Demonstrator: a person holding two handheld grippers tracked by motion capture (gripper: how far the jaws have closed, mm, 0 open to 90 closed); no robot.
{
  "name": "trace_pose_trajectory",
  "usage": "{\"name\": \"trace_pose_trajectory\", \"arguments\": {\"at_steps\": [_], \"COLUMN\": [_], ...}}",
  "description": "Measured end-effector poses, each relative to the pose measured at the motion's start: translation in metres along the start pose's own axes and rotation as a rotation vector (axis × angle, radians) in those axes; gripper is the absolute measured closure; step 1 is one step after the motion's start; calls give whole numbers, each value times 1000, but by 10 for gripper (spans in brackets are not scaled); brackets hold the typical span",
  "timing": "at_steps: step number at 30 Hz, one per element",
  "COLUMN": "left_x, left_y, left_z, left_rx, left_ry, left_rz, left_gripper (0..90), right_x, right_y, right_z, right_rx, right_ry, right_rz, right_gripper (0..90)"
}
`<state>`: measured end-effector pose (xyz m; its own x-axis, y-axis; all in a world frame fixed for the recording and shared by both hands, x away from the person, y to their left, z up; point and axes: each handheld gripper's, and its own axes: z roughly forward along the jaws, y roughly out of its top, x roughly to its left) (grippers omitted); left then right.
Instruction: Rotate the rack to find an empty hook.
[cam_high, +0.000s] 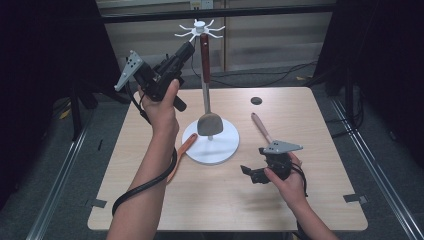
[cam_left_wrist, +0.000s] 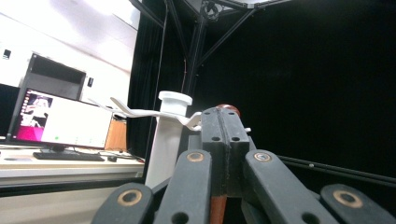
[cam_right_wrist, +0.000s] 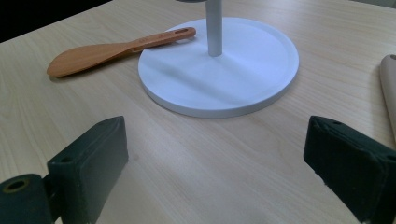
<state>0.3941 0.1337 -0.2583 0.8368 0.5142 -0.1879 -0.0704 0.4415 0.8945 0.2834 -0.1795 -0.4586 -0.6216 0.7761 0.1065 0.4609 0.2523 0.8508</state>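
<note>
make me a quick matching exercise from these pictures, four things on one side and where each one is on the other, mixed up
Things:
1. grey spatula
2. orange spoon
3. left gripper
4. right gripper

Places or states:
A. jaws open, low over the table
B. lying on the table, handle end on the white stand base
C. raised, shut on the red-brown handle
D. hanging beside the stand's pole, head above the base

Pairs: 1-D, 2-B, 3-C, 4-A
</note>
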Motion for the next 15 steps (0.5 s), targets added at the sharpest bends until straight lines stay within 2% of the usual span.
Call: {"name": "trace_pose_trajectory", "arguments": {"at_steps": [15], "left_x": [11], "left_y": [3], "left_z": [-3], "left_rx": [-3], "left_ry": [24], "left_rz": [-19], "left_gripper": [900], "right_x": [-1], "right_y": [0], "right_z": [-1], "right_rx": [-5], "right_ry": [1], "right_rz": [-5], "right_gripper": [60]}}
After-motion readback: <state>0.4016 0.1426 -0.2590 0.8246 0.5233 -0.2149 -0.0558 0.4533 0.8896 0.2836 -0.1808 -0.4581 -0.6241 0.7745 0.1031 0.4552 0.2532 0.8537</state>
